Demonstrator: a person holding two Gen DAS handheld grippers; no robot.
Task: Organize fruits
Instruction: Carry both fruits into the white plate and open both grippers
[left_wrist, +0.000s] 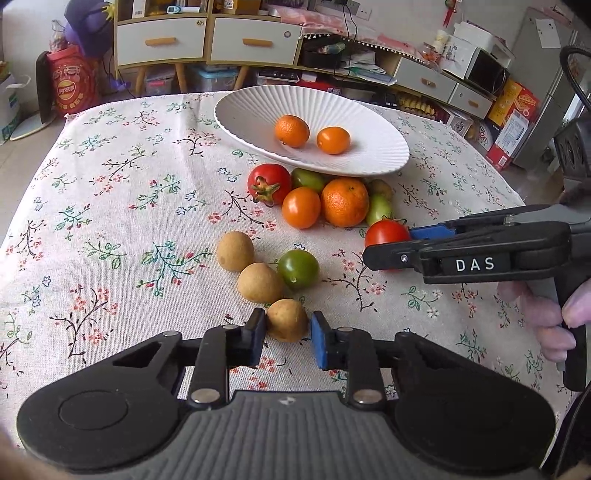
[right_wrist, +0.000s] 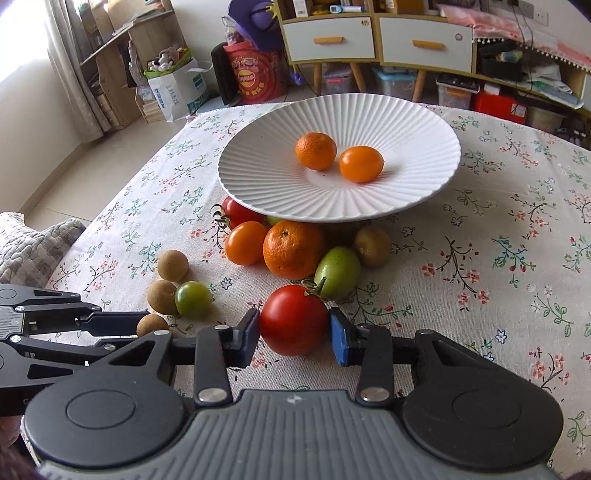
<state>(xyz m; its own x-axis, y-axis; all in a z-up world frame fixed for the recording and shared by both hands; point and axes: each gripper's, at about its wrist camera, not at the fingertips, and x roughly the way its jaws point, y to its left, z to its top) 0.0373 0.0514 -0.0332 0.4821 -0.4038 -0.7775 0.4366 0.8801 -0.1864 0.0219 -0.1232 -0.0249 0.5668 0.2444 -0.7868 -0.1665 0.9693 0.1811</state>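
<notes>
Since both fruits belong on the plate (right_wrist: 258, 162), left gripper (left_wrist: 287, 328) clamps a longan (left_wrist: 287, 319), right gripper (right_wrist: 293, 332) a red tomato (right_wrist: 293, 319).

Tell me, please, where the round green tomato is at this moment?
In the left wrist view, the round green tomato lies mid-table on the cloth, touching a tan longan, nearer the camera than the fruit pile.

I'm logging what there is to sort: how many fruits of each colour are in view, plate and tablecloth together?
red fruits: 2
orange fruits: 4
green fruits: 3
brown fruits: 4
Total: 13
</notes>
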